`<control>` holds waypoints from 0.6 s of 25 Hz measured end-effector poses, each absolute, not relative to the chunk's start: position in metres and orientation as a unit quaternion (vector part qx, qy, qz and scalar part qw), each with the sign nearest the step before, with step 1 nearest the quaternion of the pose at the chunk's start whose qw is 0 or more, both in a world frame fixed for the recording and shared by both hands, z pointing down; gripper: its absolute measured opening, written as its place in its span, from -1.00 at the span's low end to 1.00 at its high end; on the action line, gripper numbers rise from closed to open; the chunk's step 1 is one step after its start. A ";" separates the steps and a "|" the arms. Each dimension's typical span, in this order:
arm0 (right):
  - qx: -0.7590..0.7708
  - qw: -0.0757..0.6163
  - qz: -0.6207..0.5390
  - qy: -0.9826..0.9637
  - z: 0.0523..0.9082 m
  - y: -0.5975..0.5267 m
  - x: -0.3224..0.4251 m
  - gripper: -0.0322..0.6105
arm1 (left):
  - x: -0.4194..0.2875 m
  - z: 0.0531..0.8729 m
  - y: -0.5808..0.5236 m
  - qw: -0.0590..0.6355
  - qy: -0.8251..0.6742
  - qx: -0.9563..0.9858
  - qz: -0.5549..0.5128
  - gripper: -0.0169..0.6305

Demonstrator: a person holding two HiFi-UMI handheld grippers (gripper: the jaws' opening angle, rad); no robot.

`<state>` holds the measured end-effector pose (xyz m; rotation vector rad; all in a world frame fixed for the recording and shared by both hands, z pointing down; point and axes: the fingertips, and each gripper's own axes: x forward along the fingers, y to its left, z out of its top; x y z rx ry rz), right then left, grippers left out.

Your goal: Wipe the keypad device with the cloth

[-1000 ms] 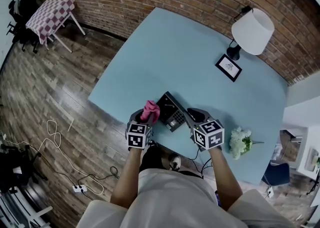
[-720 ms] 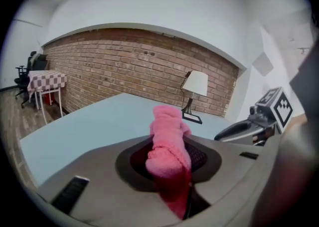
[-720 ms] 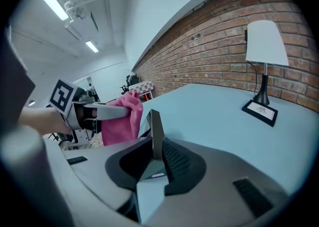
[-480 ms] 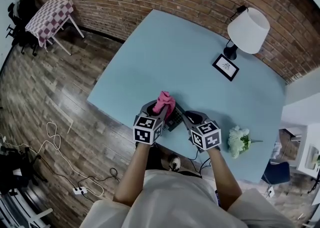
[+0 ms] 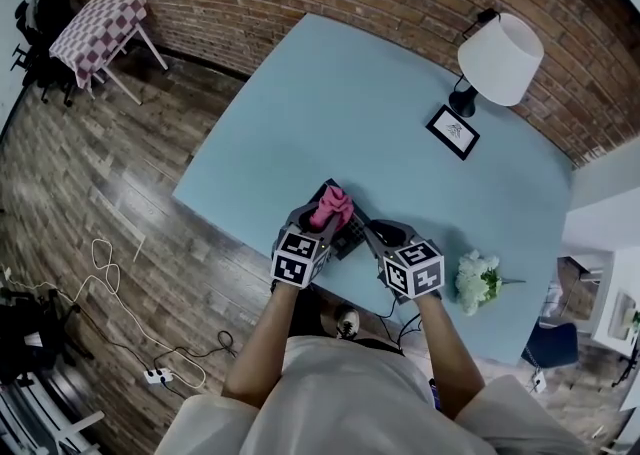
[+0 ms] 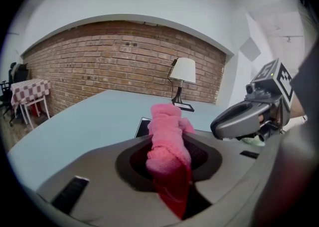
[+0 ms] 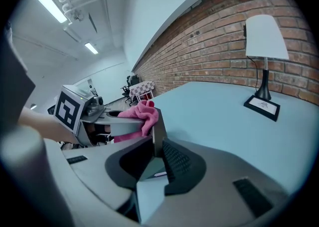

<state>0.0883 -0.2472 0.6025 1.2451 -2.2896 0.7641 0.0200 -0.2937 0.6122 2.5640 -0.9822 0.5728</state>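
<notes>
The dark keypad device [image 5: 349,230] lies near the front edge of the light-blue table [image 5: 380,113], largely covered by both grippers. My left gripper [image 5: 325,216] is shut on a bunched pink cloth [image 5: 331,206], which rests over the device's left part. In the left gripper view the cloth [image 6: 168,146] fills the gap between the jaws, and a corner of the device [image 6: 143,127] shows behind it. My right gripper [image 5: 373,234] is at the device's right side. In the right gripper view its jaws [image 7: 157,146] are shut on the device's thin dark edge [image 7: 159,133], with the cloth [image 7: 142,113] just beyond.
A white-shaded lamp [image 5: 503,60] and a small picture frame [image 5: 453,132] stand at the table's far right, near the brick wall. A bunch of white flowers [image 5: 478,282] lies right of my right gripper. On the wooden floor are a checkered side table [image 5: 98,30] and cables [image 5: 108,273].
My left gripper has carried the pink cloth rightward from the device's left edge onto the device. The right gripper has stayed at the device's right side.
</notes>
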 end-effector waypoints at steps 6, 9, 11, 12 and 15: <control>0.445 0.207 0.273 -0.827 0.603 -0.248 0.089 -0.62 | 0.007 0.630 -0.285 0.190 -0.357 0.893 0.199 -0.48; 0.445 0.206 0.272 -0.828 0.602 -0.247 0.089 -0.62 | 0.000 0.636 -0.282 0.198 -0.363 0.889 0.199 -0.48; 0.446 0.205 0.272 -0.828 0.602 -0.247 0.089 -0.62 | -0.004 0.641 -0.280 0.203 -0.367 0.886 0.198 -0.48; 0.446 0.204 0.271 -0.828 0.602 -0.248 0.089 -0.62 | -0.005 0.643 -0.279 0.206 -0.369 0.885 0.197 -0.48; 0.447 0.204 0.269 -0.828 0.603 -0.248 0.088 -0.62 | -0.012 0.651 -0.276 0.218 -0.374 0.880 0.197 -0.48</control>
